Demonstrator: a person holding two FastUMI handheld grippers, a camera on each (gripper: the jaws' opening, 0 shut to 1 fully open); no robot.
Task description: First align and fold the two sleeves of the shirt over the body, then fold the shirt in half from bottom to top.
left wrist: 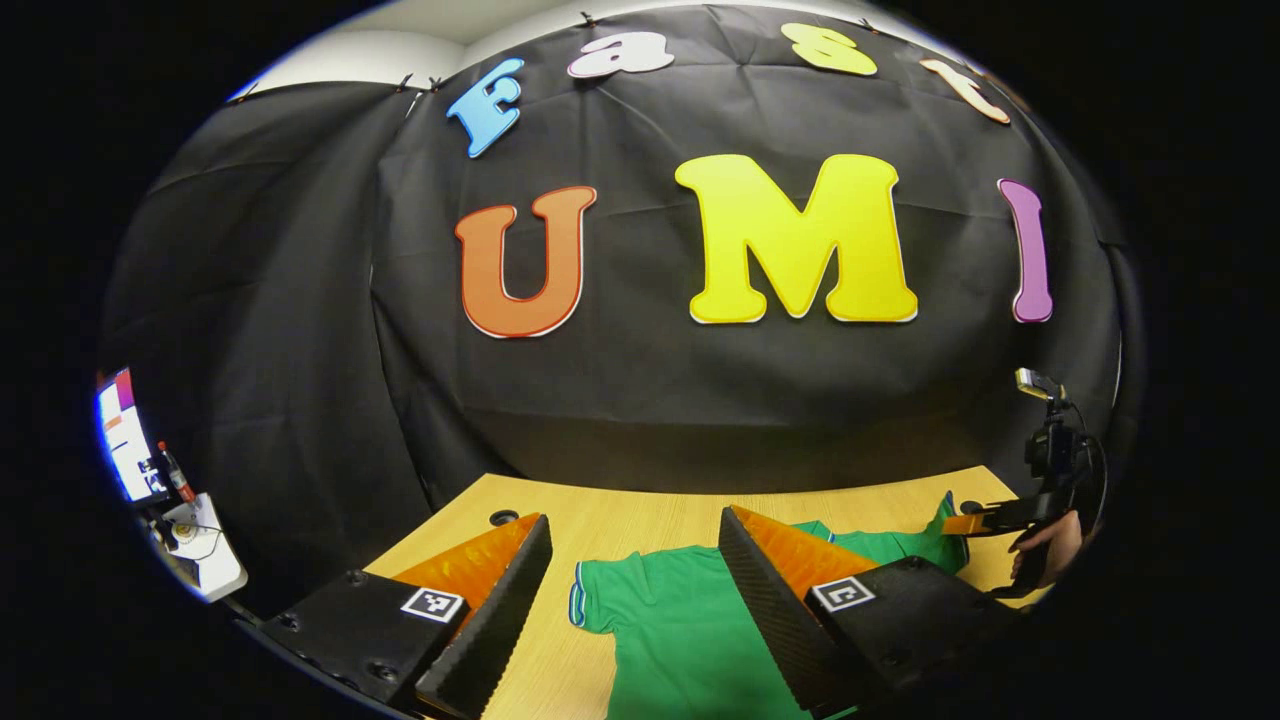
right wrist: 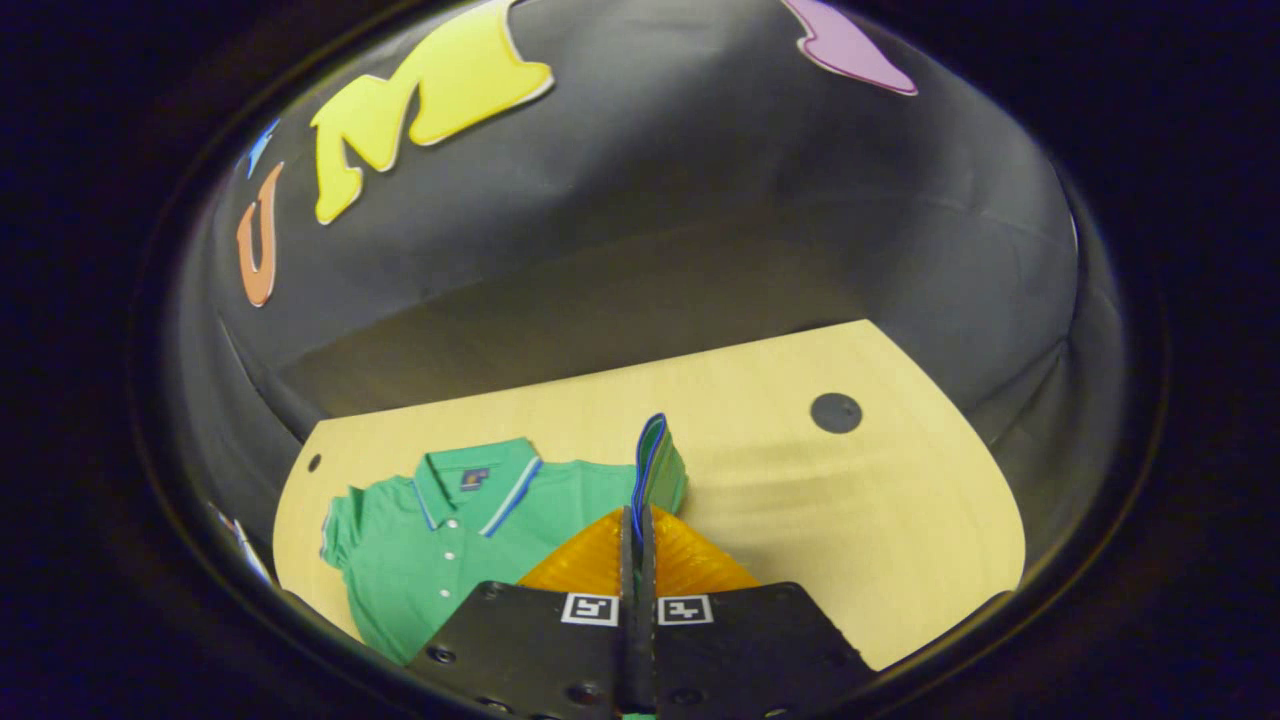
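Green polo shirt (right wrist: 450, 545) is lying face up on the counter (right wrist: 800, 500), collar toward the booth wall, buttons showing. One sleeve (right wrist: 655, 465) is being pinched by the right gripper (right wrist: 636, 525), jaws pressed tight together on the cuff, trim edge standing up just above the tips. The other sleeve (left wrist: 592, 592) is lying flat and spread out on the wood, untouched. The left gripper (left wrist: 632, 560) is being held above the shirt body with jaws wide, nothing between them. In the left gripper view the right gripper is seen at the far side, held by a hand (left wrist: 1045, 550). Judged step: first sleeve fold is being started. For a clean fold, the cuff should be carried low across the chest, the crease kept along the shoulder seam, and the body pinned by the left gripper so it is not dragged.
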